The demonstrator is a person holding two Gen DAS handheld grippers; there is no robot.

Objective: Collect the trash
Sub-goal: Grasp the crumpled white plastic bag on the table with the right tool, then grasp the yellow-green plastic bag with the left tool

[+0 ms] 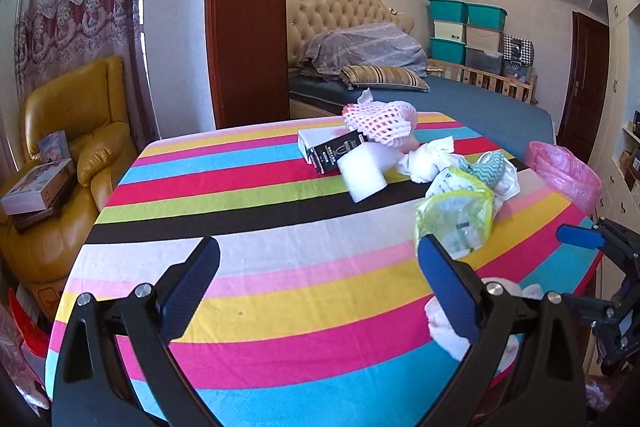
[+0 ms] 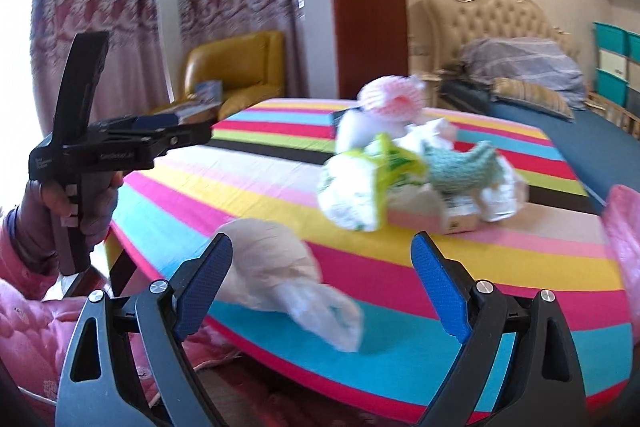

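Both tools up over the surface w/ the rainbow-striped cloth [image 1: 280, 279], and neither has anything in it. Left tool [image 1: 320, 267]: blue-padded fingers spread wide, bare cloth between them, nothing gripped. Right tool [image 2: 322, 263]: also spread wide, jaws empty; a crumpled white plastic bag [image 2: 280, 267] lies on the cloth by its left finger, not pinched. In the right wrist view, a hand [image 2: 72, 195] in a pink quilted sleeve [image 2: 24, 267] grips the left tool's handle at the surface's near-left corner. The trash is heaped toward the far right of the surface: pink-and-white foam fruit net [image 1: 380, 123] on top at the back, black-and-white carton [image 1: 328, 151] lying flat beside it, white foam block [image 1: 362, 175] touching the carton, crumpled white tissue [image 1: 428, 159] just right of that. Nearer, a yellow-green printed plastic wrapper [image 1: 456, 215] sits just beyond the left tool's right finger, w/ a teal zigzag-patterned cloth scrap [image 1: 490, 165] behind it. Pink plastic-lined bin [image 1: 564, 171] stands off the surface's far-right edge. Right wrist view is motion-blurred, so fine detail there is lost.
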